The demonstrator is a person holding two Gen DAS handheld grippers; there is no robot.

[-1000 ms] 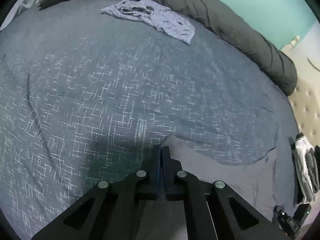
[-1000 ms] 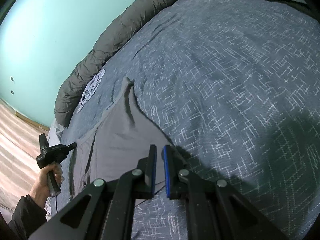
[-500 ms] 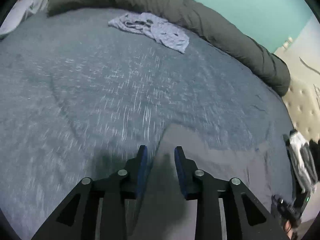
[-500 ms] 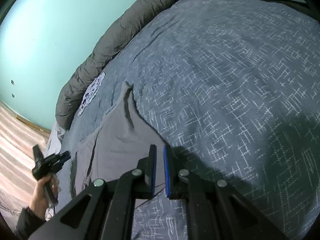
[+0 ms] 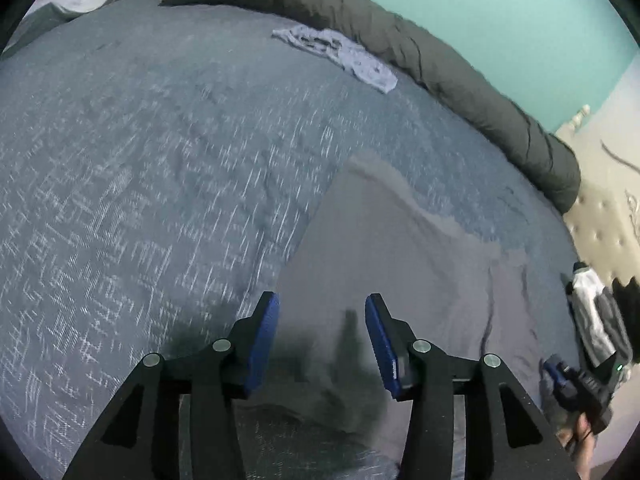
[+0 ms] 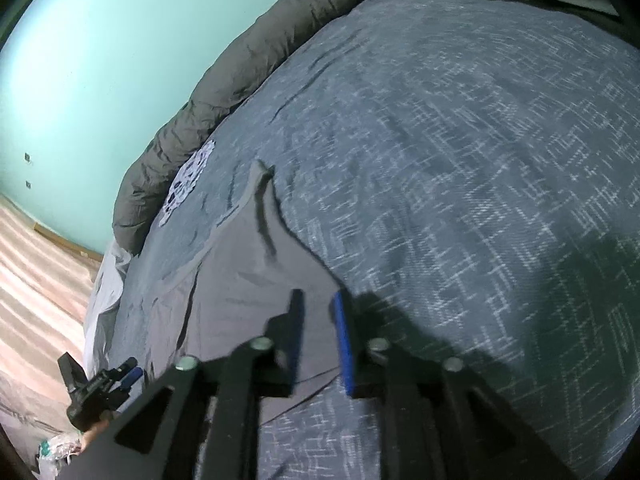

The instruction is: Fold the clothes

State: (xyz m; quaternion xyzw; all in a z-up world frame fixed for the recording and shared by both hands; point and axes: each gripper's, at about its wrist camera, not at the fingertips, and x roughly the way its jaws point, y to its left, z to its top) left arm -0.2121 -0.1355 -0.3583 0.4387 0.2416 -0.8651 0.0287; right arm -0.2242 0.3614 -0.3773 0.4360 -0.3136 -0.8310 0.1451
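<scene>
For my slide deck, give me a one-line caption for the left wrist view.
Left gripper jaws opening above a flat grey garment on the blue patterned bedspread.

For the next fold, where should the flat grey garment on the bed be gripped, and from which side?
Grip the flat grey garment at its pointed far corner, coming from the patterned blue bedspread side. That corner ridges slightly off the bed, so a finger could probably slide under; the middle lies flat.

Bedspread (image 5: 120, 208) weave motion-blurred, grey garment's (image 5: 400, 264) near edge cut off
</scene>
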